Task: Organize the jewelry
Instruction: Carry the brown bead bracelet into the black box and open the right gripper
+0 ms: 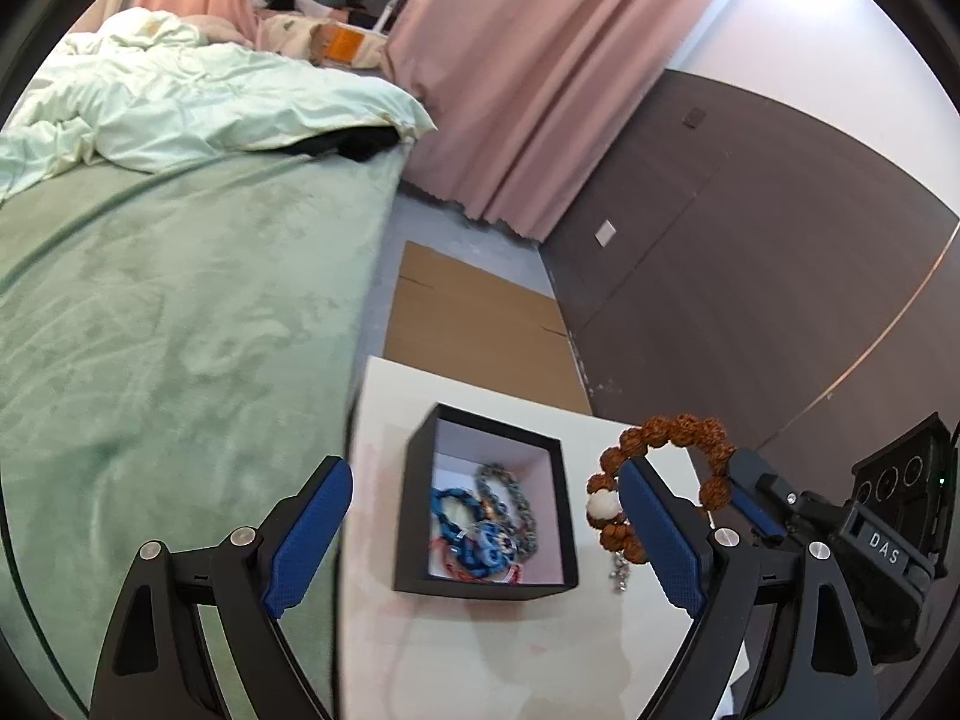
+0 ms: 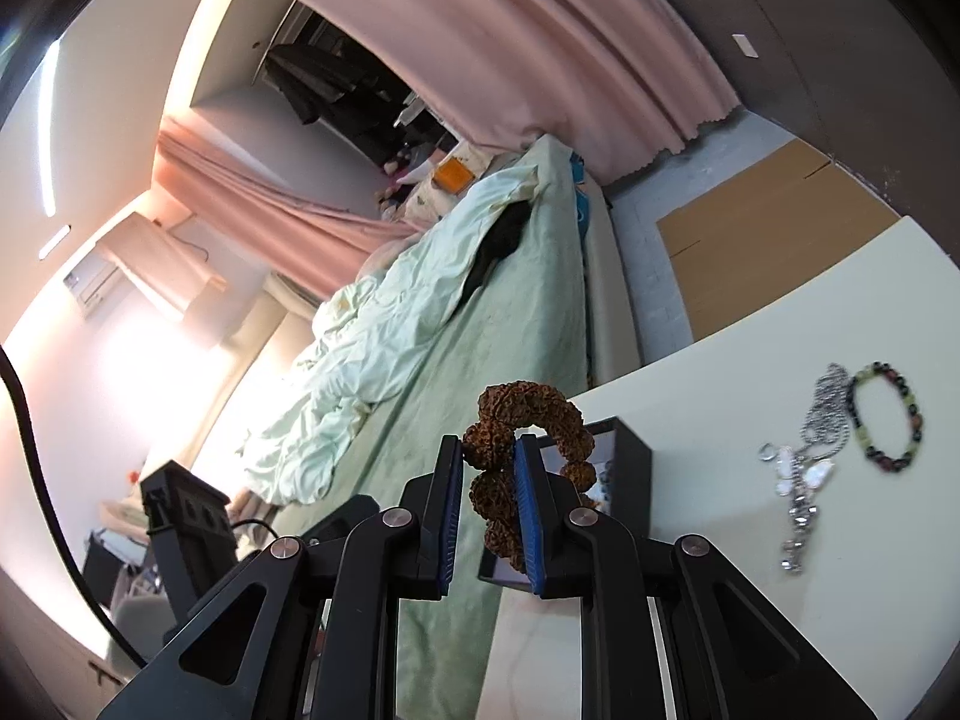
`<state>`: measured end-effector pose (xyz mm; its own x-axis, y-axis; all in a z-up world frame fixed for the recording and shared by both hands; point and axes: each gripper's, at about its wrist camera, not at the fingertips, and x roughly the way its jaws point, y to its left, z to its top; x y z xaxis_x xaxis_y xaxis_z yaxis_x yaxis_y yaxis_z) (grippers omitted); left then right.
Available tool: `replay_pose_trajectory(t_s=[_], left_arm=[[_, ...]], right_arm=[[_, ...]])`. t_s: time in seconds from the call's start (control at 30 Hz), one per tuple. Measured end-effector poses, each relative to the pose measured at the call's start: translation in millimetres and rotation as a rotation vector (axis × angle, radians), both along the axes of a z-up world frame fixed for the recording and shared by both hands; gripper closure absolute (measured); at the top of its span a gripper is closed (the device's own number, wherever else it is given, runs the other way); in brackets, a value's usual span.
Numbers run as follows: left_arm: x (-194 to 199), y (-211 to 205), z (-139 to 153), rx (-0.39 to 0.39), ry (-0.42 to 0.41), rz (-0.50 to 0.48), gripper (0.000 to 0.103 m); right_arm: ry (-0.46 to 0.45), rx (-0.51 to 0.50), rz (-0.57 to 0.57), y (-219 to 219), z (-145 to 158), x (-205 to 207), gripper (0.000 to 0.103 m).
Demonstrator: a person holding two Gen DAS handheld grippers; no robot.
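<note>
Left wrist view: my left tool (image 1: 480, 504) has its fingers spread wide with nothing between them, hovering over the black box (image 1: 414, 510). The box sits on the white bench (image 1: 528, 648) and already holds blue and grey bracelets (image 1: 486, 525). Right of the box, my right tool (image 1: 741, 501) carries the brown seed-bead bracelet (image 1: 672, 438) with one white bead; it hangs in the air, not yet over the box.

Right wrist view: the right tool (image 2: 489, 471) is clamped on the brown bracelet (image 2: 528, 414), pads squeezing one bead while the loop arches above. I'd judge it light, with hard knobbly beads on a cord, so it's floppy overall and will swing (grip on a bead looks secure, textured surface helps). Drop it from low over the box, it should just slump in.

Right of the box on the bench: a silver chain with charms (image 2: 804, 468) and a green-and-dark bead bracelet (image 2: 888, 417), both loose and touching. Chain looks slippery; take it where it bunches.

Left of the box is a bed with a green blanket (image 2: 480, 324); pink curtains (image 2: 540, 48) beyond, cardboard (image 2: 768, 240) on the floor.
</note>
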<state>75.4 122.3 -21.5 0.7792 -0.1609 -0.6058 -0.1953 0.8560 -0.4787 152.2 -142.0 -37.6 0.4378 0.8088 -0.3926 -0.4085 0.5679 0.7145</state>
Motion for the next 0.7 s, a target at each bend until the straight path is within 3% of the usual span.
replay_pose_trajectory(t_s=[0.17, 0.3, 0.4, 0.7], left_arm=[[-1.5, 7.7, -3.3, 0.009, 0.008, 0.029, 0.012], [1.5, 7.1, -4.7, 0.012, 0.01, 0.039, 0.012], [2.4, 3.2, -4.2, 0.017, 0.006, 0.035, 0.012], [9.2, -25.9, -3.0, 0.045, 0.002, -0.02, 0.012]], right_arm=[[0.002, -0.055, 0.037, 27.4, -10.1, 2.8, 0.083], [0.074, -0.136, 0.095, 45.5, -26.2, 11.4, 0.08], [0.068, -0.135, 0.045, 29.5, -24.6, 10.8, 0.054], [0.091, -0.098, -0.087, -40.6, -16.4, 10.9, 0.05]])
